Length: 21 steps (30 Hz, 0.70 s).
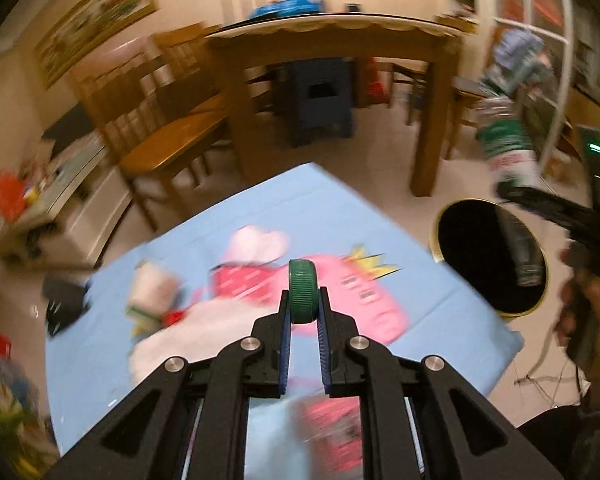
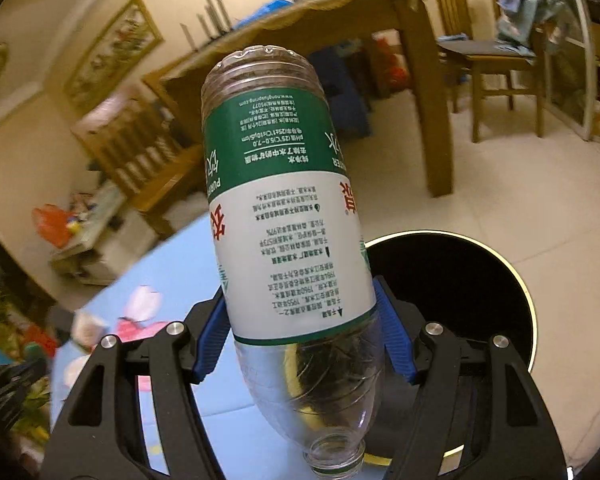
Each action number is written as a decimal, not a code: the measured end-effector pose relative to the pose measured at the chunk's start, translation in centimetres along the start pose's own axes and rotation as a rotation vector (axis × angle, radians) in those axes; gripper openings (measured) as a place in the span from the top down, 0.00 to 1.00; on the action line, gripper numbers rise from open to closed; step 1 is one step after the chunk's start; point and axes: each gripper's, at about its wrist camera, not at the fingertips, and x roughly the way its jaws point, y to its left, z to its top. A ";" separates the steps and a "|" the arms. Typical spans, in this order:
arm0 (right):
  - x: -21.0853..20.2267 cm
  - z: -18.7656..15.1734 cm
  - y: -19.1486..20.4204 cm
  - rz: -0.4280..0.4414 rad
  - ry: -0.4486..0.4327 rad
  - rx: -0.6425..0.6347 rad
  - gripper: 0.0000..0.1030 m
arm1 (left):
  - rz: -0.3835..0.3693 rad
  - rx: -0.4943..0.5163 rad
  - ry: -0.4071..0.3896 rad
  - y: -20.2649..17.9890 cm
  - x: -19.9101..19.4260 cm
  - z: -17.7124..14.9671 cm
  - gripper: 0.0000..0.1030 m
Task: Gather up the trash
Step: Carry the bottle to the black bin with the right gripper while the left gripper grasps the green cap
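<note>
My left gripper (image 1: 303, 300) is pinched narrow, blue pads (image 1: 285, 344) nearly parallel. My right gripper (image 2: 300, 316) is spread wider and clamped, its pads angled outward; my right hand (image 1: 592, 312) grips its handle.

Pretty clearly someone's home, looks like the dining room: there's a wooden dining table (image 1: 332, 46) with a scalloped cloth straight ahead of the left gripper (image 1: 304, 312), wooden chairs (image 1: 168, 136) tucked in off to its left, and framed paintings (image 1: 96, 20) on the cream walls. Tiled floor (image 2: 520, 184), a cartoon-print blue tablecloth (image 1: 332, 208) right under the grippers, cluttered shelf off left
</note>
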 end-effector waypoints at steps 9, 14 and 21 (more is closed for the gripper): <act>6.9 -0.3 -6.8 -0.041 0.190 0.137 0.31 | -0.053 0.130 -0.013 -9.3 2.9 3.1 0.89; 5.1 0.5 -8.0 -0.047 0.125 0.183 0.31 | -0.060 0.158 -0.009 -11.5 4.3 3.8 0.89; -1.5 1.6 -10.4 -0.090 -0.099 0.313 0.25 | -0.083 0.188 -0.007 -14.4 6.2 5.0 0.89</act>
